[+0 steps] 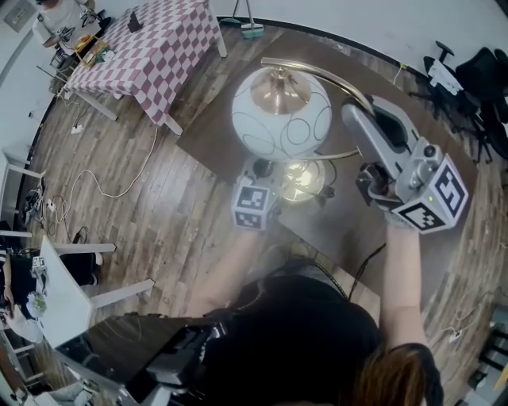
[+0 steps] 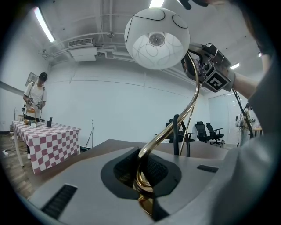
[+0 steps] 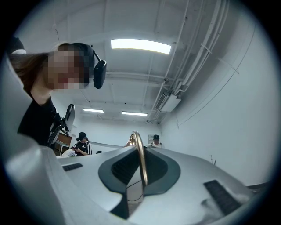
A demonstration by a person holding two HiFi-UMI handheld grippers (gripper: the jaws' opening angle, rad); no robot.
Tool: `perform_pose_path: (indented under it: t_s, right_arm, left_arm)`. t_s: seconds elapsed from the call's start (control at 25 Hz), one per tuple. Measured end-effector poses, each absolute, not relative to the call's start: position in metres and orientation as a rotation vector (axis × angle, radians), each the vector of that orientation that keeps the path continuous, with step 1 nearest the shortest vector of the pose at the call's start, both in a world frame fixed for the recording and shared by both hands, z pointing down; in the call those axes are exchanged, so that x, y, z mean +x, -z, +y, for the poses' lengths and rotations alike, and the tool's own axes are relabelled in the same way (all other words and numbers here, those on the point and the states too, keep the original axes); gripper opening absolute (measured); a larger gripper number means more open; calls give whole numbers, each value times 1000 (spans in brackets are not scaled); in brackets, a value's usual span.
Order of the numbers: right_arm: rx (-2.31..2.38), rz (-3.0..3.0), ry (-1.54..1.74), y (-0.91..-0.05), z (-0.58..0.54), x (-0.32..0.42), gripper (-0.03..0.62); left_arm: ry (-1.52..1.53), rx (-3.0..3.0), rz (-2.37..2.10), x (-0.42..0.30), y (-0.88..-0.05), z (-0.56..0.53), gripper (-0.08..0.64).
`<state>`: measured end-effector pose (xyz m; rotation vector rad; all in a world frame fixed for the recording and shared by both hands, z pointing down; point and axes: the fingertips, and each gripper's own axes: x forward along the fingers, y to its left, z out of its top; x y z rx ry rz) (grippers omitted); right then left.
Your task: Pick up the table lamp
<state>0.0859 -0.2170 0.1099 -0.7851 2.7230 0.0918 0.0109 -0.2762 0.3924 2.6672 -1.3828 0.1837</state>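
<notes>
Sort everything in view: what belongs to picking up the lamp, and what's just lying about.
Job: table lamp; left gripper and right gripper, both shut on its brass stem.
Lying about: checkered table; office chairs; white cable on the floor.

Mid-frame: dark brown tbl (image 1: 214,131), top mostly bare. table lamp (image 1: 282,111) is over its centre; base touching the top or not, can't tell. black cord (image 1: 367,270) crosses the tbl's near edge. Tbl stands on wood-plank floor (image 1: 175,214). On the floor: white cable (image 1: 103,189) looping L of the tbl, power strip (image 1: 77,128), teal broom head (image 1: 252,30) by far wall, black office chairs (image 1: 484,71) far R, white tbl (image 1: 59,301) btm L. Top L: checkered-cloth tbl (image 1: 163,47) on white legs; on it a dark upright obj (image 1: 135,21) + small colourful items (image 1: 99,52) at far end.
</notes>
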Motion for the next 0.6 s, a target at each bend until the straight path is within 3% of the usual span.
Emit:
perform_pose_path:
  t_s: [0.6]
  right_arm:
    - [-731, 2727, -128, -90, -217, 93, 23]
  left_arm:
    - [-168, 2676, -1418, 18, -372, -286, 6]
